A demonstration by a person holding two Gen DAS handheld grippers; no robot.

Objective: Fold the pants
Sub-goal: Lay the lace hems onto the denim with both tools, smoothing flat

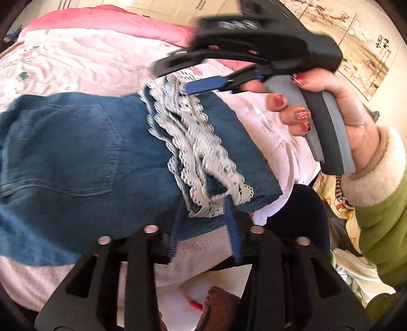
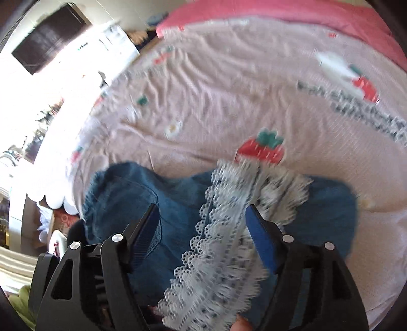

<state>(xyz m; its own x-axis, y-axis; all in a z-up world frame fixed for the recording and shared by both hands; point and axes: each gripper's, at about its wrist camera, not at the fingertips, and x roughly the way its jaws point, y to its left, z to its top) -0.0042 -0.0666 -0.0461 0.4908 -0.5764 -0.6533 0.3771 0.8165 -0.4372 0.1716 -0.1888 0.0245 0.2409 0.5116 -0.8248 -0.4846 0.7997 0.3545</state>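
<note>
Blue denim pants (image 1: 71, 157) with white lace trim (image 1: 193, 142) lie folded on a pink bedsheet (image 1: 76, 66). My left gripper (image 1: 203, 219) is open at the near edge of the pants, its blue pads (image 1: 232, 229) straddling the lace hem without gripping it. My right gripper (image 1: 203, 85) shows in the left wrist view above the far end of the lace, held by a hand with red nails; only one blue pad shows there. In the right wrist view the right gripper (image 2: 203, 219) is open over the pants (image 2: 127, 193), with lace (image 2: 223, 224) between its fingers.
The bedsheet (image 2: 216, 84) has strawberry prints and a pink quilt (image 1: 114, 23) at the far side. A dark chair or cushion (image 1: 305, 219) and clutter lie beyond the bed edge. A dark screen (image 2: 48, 35) hangs on the wall.
</note>
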